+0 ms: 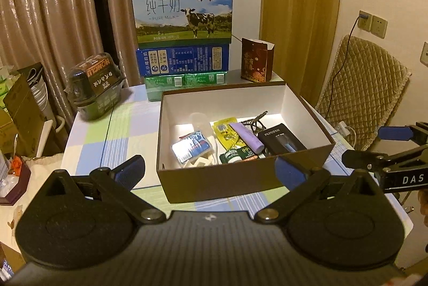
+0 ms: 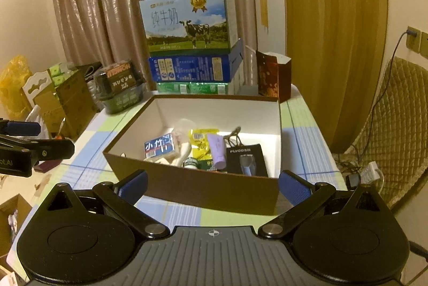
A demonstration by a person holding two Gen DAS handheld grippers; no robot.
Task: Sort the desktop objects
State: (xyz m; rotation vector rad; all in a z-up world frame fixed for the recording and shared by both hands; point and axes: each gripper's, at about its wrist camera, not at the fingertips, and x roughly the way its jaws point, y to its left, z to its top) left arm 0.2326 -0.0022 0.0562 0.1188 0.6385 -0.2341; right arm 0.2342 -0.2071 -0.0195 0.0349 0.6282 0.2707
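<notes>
A brown box with a white inside [image 1: 240,180] [image 2: 192,188] stands on the checked tablecloth. It holds a blue-white pack [image 1: 191,149] [image 2: 160,148], a yellow sachet [image 1: 227,134] [image 2: 202,138], a purple tube [image 1: 247,137] [image 2: 218,151], a black FLYCO box [image 1: 281,143] [image 2: 246,159], a small green bottle [image 1: 231,155] [image 2: 190,162] and a dark clip [image 1: 254,121]. My left gripper [image 1: 210,173] is open and empty in front of the box's near wall. My right gripper [image 2: 212,185] is open and empty, also in front of the box. Each shows in the other's view, the right at the right edge [image 1: 374,147], the left at the left edge [image 2: 37,137].
Stacked milk cartons [image 1: 183,10] [image 2: 191,18] stand behind the box. A dark red paper bag [image 1: 255,60] [image 2: 272,74] stands to their right, a wrapped black pack [image 1: 95,84] [image 2: 120,85] to the left. A padded chair [image 1: 363,82] stands right of the table, cardboard boxes [image 1: 24,109] left.
</notes>
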